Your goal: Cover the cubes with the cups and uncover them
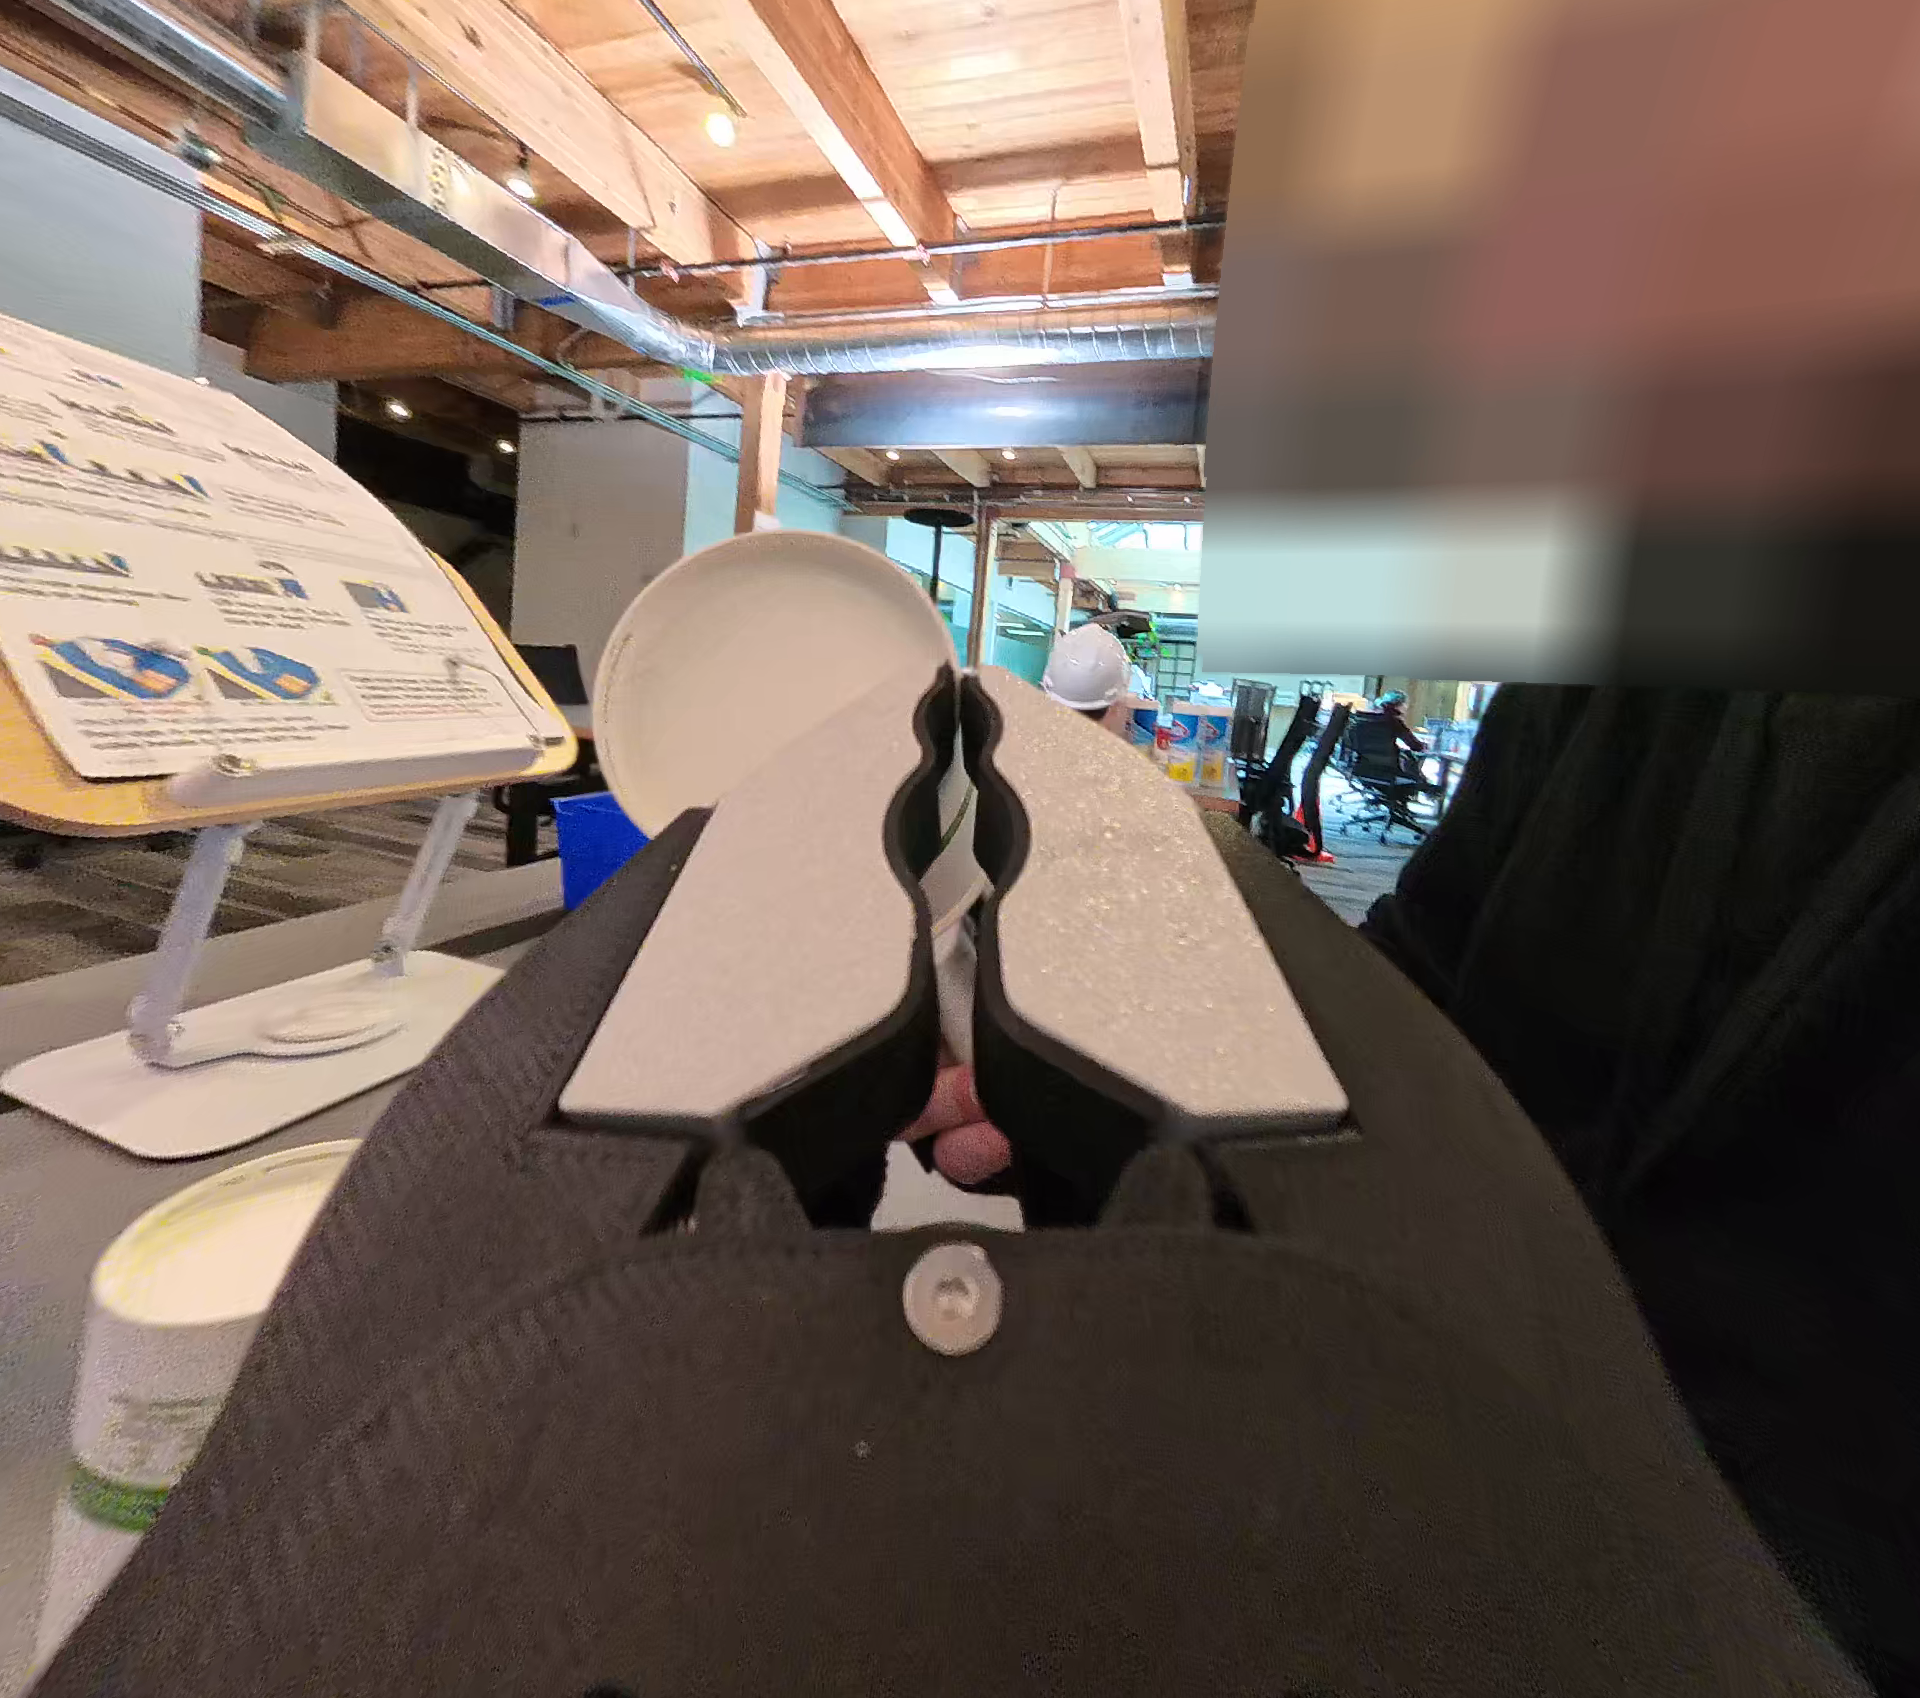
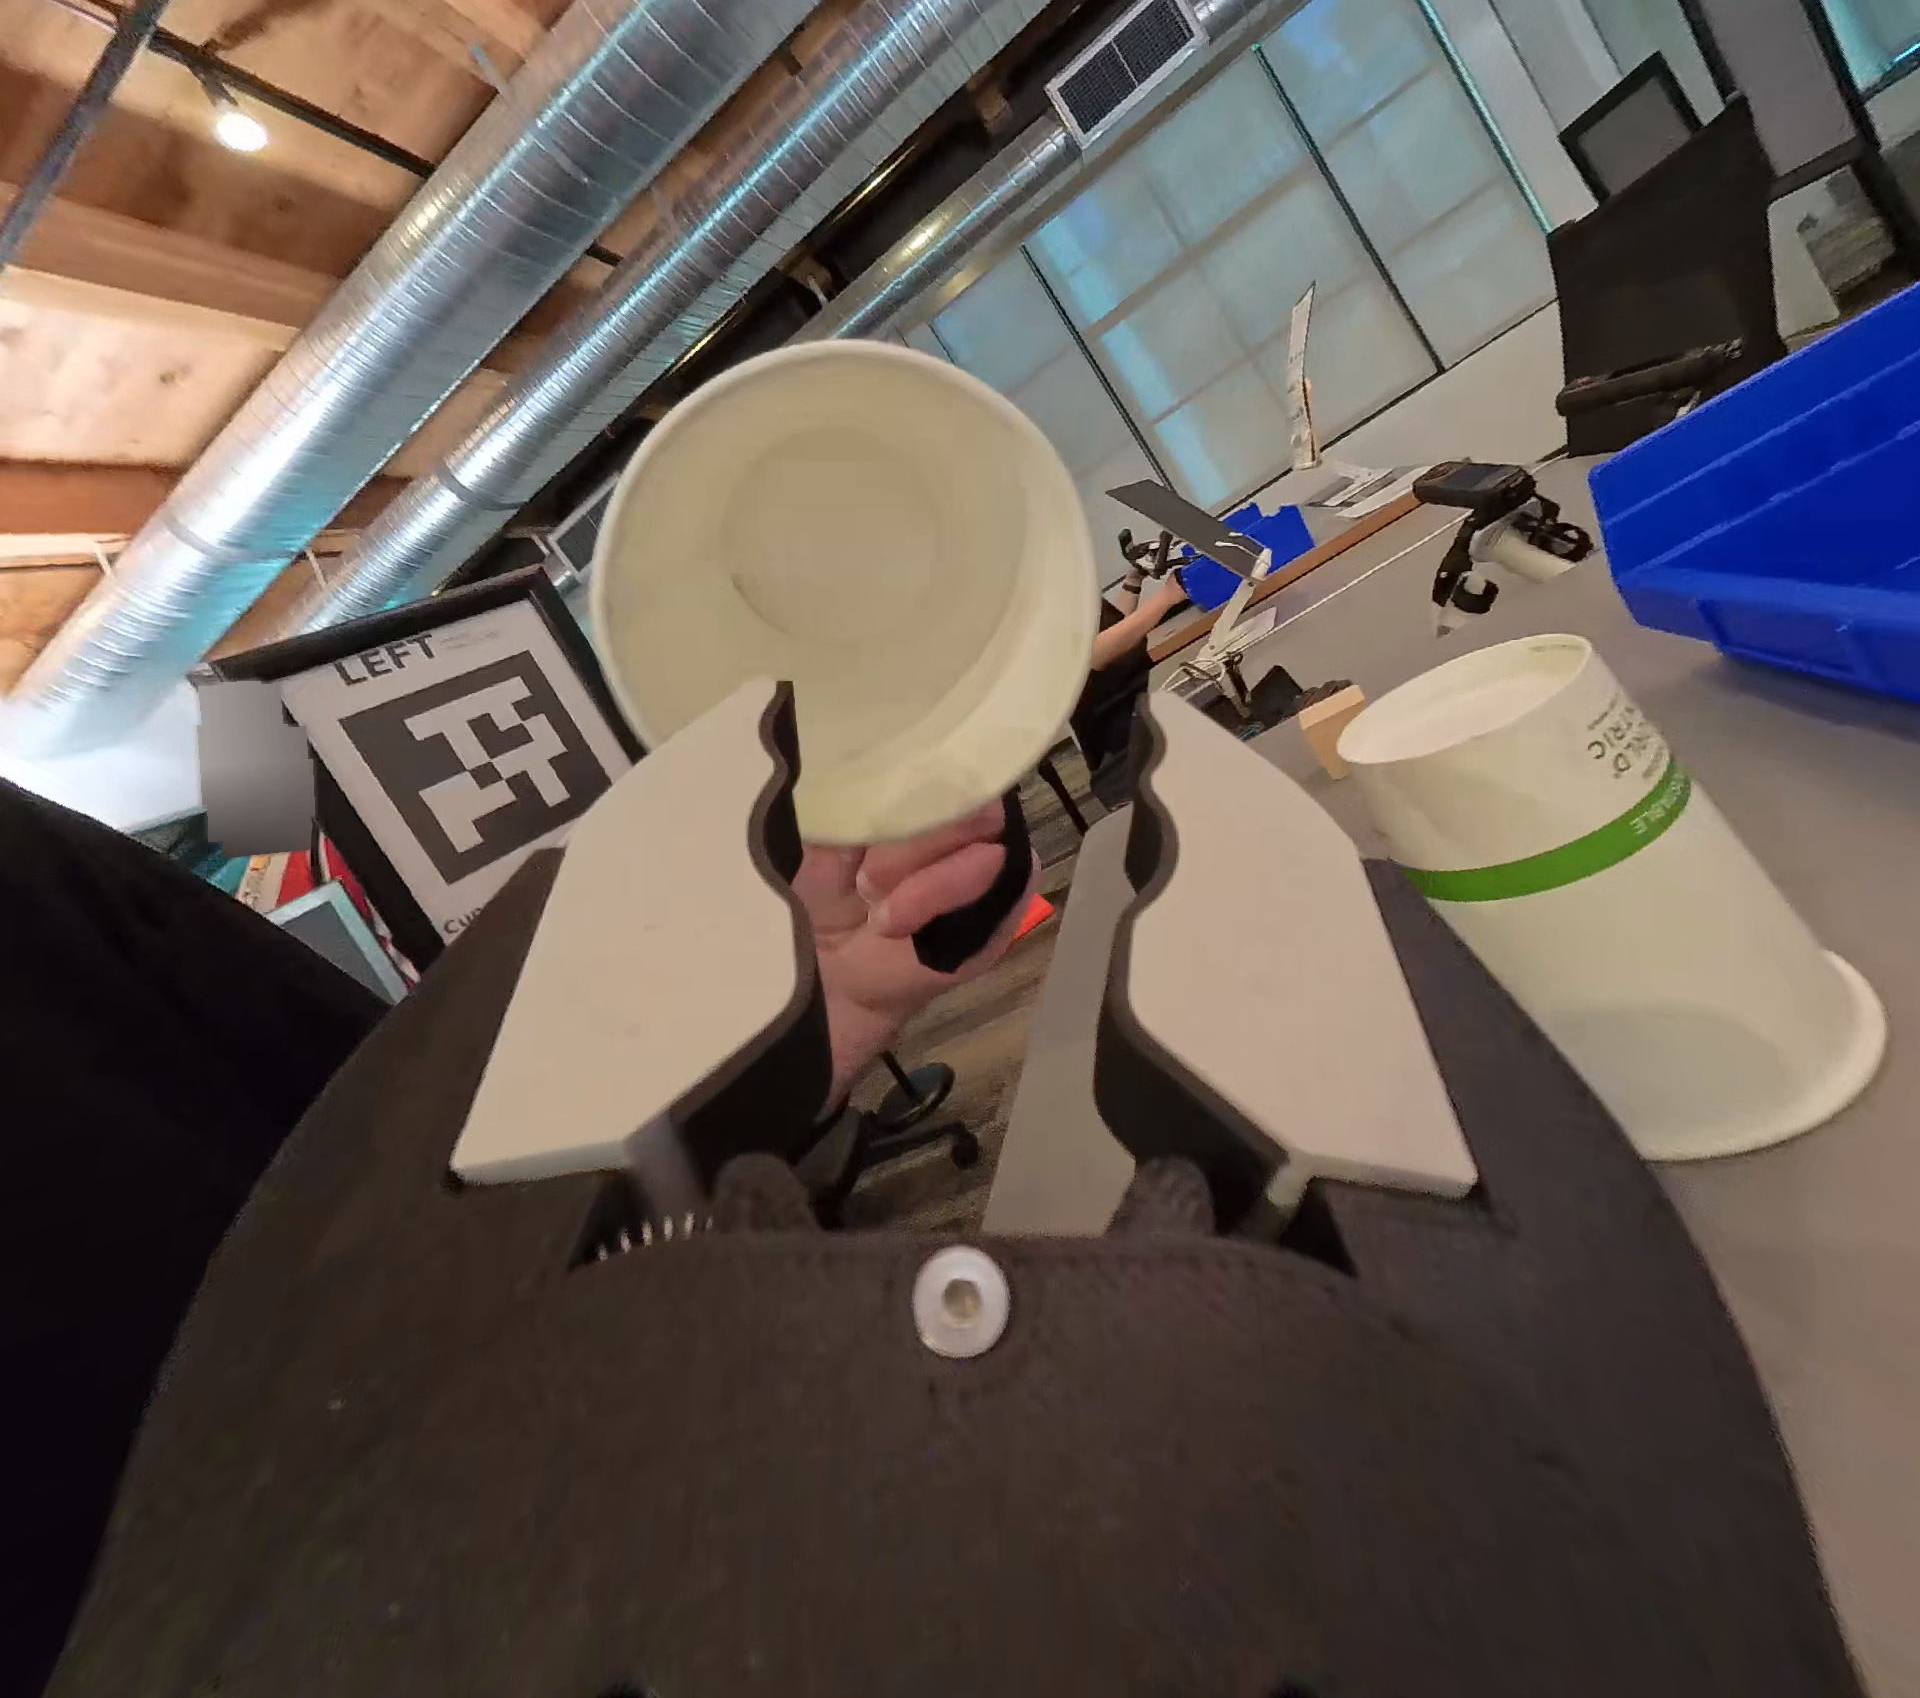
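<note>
Left tool [image 1: 961, 692] clamped on the wall of a white paper cup [image 1: 769, 672], tips nearly meeting across it. Held cup raised off the table [image 1: 62, 1170] and tipped over: flat base fills the centre of the left wrist view, open mouth faces out in the centre of the right wrist view [image 2: 842, 588]. Long axis therefore close to level, not upright, running roughly from one camera toward the other.

Right tool [image 2: 961, 723] spread open and empty, fingers either side of a gap, the held cup just beyond and above its left finger [image 2: 665, 910]. Appears the nearer of the two to the second cup [image 2: 1579, 879], which stands mouth-down on the table at right of that frame, green band round it, a blue bin [image 2: 1787, 547] behind it.

No cube clearly in view; a pale block [image 2: 1328, 729] behind the standing cup too hidden to name. Another inverted cup [image 1: 177, 1316] at lower left of the left wrist view.

Next call, as a judgement: turn the held cup mouth-down before lowering it.
</note>
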A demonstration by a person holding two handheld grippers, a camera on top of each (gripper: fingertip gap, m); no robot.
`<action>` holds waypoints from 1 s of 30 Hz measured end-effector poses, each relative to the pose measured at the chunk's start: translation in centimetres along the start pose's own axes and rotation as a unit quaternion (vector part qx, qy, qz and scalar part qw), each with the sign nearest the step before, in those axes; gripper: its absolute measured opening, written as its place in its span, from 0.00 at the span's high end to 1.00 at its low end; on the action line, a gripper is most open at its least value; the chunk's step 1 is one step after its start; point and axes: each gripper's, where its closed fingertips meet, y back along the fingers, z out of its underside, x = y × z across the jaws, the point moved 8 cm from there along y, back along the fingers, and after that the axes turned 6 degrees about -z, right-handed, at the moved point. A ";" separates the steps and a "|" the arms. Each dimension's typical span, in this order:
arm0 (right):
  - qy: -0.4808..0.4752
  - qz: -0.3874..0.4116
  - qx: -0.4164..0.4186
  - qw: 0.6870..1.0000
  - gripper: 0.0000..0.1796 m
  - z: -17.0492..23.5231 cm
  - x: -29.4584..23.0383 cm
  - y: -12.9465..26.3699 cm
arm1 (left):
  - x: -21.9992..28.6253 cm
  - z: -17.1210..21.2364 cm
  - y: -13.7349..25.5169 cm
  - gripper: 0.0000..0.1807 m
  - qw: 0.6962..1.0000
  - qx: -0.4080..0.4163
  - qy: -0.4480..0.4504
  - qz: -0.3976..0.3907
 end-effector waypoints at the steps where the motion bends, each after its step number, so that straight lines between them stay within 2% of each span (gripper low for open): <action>1: -0.008 -0.004 0.000 1.000 0.67 0.1 0.0 -0.1 | 0.2 0.4 -0.4 1.00 1.000 -0.004 0.005 0.008; 4: -0.031 -0.022 0.010 0.999 0.72 0.2 -0.1 -0.1 | 0.7 1.5 -1.2 1.00 0.999 -0.010 0.018 0.033; 5: -0.027 -0.020 0.018 0.999 0.82 0.1 0.0 0.3 | 0.9 1.7 -1.4 1.00 0.999 -0.004 0.027 0.044; 6: -0.022 -0.023 0.026 0.999 0.96 -0.2 0.2 0.8 | 1.0 1.7 -1.5 1.00 0.998 0.004 0.036 0.056; 7: -0.023 -0.026 0.026 0.999 0.98 -0.3 0.2 1.0 | 1.1 1.9 -1.6 1.00 0.997 0.000 0.040 0.063; 12: 0.007 -0.031 0.018 0.999 0.97 -1.1 -0.1 1.1 | 1.5 2.4 -2.1 1.00 0.995 0.007 0.053 0.086; 20: -0.001 -0.041 0.007 0.999 0.86 -0.7 -0.1 0.8 | 1.6 3.2 -2.4 1.00 0.992 0.016 0.078 0.101; 22: 0.009 -0.049 0.000 0.999 0.98 -0.7 -0.4 0.7 | 1.5 3.3 -2.3 1.00 0.991 0.019 0.083 0.103; 30: 0.041 -0.009 -0.049 0.998 1.00 -2.3 -1.4 0.8 | 0.4 2.5 -1.0 0.98 0.990 0.044 0.100 0.089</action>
